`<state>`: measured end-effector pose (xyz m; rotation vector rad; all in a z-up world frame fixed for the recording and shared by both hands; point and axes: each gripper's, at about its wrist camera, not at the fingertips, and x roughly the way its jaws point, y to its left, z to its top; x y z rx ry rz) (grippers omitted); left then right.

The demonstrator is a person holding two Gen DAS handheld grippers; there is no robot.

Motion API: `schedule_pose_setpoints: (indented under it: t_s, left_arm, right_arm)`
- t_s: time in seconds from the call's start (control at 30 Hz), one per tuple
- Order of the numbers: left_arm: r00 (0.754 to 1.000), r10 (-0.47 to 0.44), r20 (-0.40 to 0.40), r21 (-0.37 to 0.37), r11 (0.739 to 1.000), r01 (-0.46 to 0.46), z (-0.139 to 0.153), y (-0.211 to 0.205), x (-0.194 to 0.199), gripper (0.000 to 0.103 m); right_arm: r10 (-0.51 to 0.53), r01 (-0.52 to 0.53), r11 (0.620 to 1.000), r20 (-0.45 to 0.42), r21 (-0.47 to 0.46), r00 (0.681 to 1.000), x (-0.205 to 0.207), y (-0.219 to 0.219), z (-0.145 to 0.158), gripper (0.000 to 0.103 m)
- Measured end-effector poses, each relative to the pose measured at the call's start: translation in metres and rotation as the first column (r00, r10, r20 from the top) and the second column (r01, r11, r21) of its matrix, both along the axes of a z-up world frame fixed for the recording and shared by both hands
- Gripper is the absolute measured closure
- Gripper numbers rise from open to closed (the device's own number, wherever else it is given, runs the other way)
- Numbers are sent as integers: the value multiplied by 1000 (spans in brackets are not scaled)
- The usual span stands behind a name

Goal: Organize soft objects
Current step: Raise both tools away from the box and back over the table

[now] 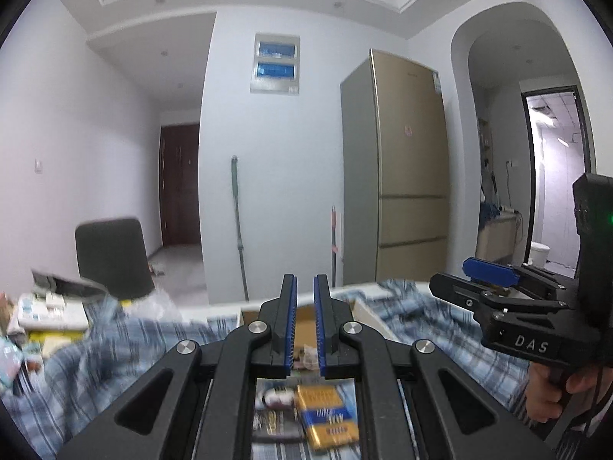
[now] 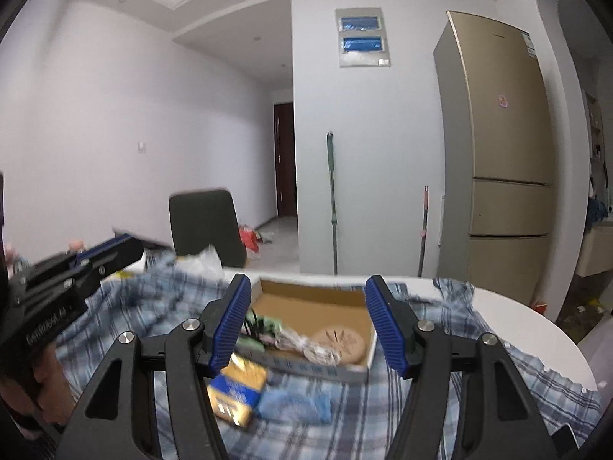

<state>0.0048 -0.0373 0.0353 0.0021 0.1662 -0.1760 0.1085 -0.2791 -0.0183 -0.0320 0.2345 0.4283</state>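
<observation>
I hold both tongs level above the table, neither carrying anything: my left gripper (image 1: 305, 326) has its blue pads nearly together with only a narrow slit between them, while my right gripper (image 2: 308, 326) stands spread wide. The soft thing to sort is the blue plaid cloth (image 2: 440, 402), rumpled across the white round table (image 2: 536, 329) and lying under the open cardboard box (image 2: 318, 299), which sits just beyond my right fingers. Near its front edge rest a yellow-and-blue packet (image 2: 237, 387) and a small blue pad (image 2: 295, 402) that may be a folded sponge or rag; blur keeps me from telling. The cloth should be light, limp and prone to drag whatever sits on it, so I would pinch a raised fold at the far right, clear of the box.
</observation>
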Motion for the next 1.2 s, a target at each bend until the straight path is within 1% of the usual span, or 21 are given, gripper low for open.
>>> schedule_pose_setpoints:
  t_s: [0.17,0.23,0.27,0.3,0.37,0.4,0.47,0.57,0.63,0.67,0.7,0.8,0.83,0.87,0.97,1.07,1.13,1.2]
  left_arm:
    - [999,-11,-43,3,1000,11,-25,1,4,94]
    - [998,-5,-61,9,1000,6,-31,1,9,68]
    - [997,-2,-72,8,1000,3,-33,1,11,30]
    - [998,9,-68,1,1000,-9,-34,3,12,7]
    - [999,29,-17,-30,999,-29,-33,8,5,6]
    - [1000,27,-9,-36,999,-27,-32,9,4,6]
    - [999,33,-11,-29,999,-33,-34,9,4,5]
    - [999,40,-22,2,999,-40,-37,4,6,4]
    - [999,45,-19,17,999,-45,-37,1,7,2]
    - [999,48,-20,20,999,-47,-37,0,7,0]
    - [999,49,-23,21,999,-48,-37,1,8,0]
    - [997,65,-35,1,998,-65,-38,7,10,0]
    - [996,74,-43,-7,997,-74,-38,9,12,0]
    - [995,85,-60,-21,996,-87,-38,13,15,0]
    - [991,96,-96,-55,993,-102,-40,22,21,0]
    - [984,110,-140,-55,991,-118,-43,26,26,0]
    - [985,103,-140,-59,992,-112,-44,26,25,0]
    - [985,98,-140,-57,993,-107,-44,26,26,0]
  right_arm:
    - [-6,4,999,-61,-32,998,10,2,-30,42]
    - [-2,-3,999,-103,-50,995,18,6,-40,42]
    - [1,-8,998,-121,-58,993,21,7,-44,42]
    - [2,-10,998,-132,-61,991,22,7,-46,42]
    - [3,-13,998,-148,-65,989,24,8,-48,41]
    - [3,-15,997,-160,-72,987,26,9,-50,40]
    - [5,-21,996,-187,-84,982,30,10,-53,39]
    - [-6,-17,995,-219,-102,976,35,13,-57,33]
    - [-12,-14,994,-228,-111,974,36,14,-58,31]
    - [-14,-14,993,-233,-116,972,37,15,-58,26]
    - [-15,-15,992,-243,-124,970,39,16,-59,19]
    - [-20,-20,991,-290,-135,957,46,19,-62,18]
    - [-24,-22,990,-314,-141,949,49,21,-64,17]
    - [-35,-21,988,-355,-155,934,55,24,-67,16]
    - [-36,-31,990,-467,-136,883,68,27,-77,16]
    - [-59,-38,985,-537,-167,842,77,35,-92,16]
    - [-51,-51,985,-562,-165,826,80,38,-99,16]
    - [-55,-54,984,-571,-172,819,82,40,-102,16]
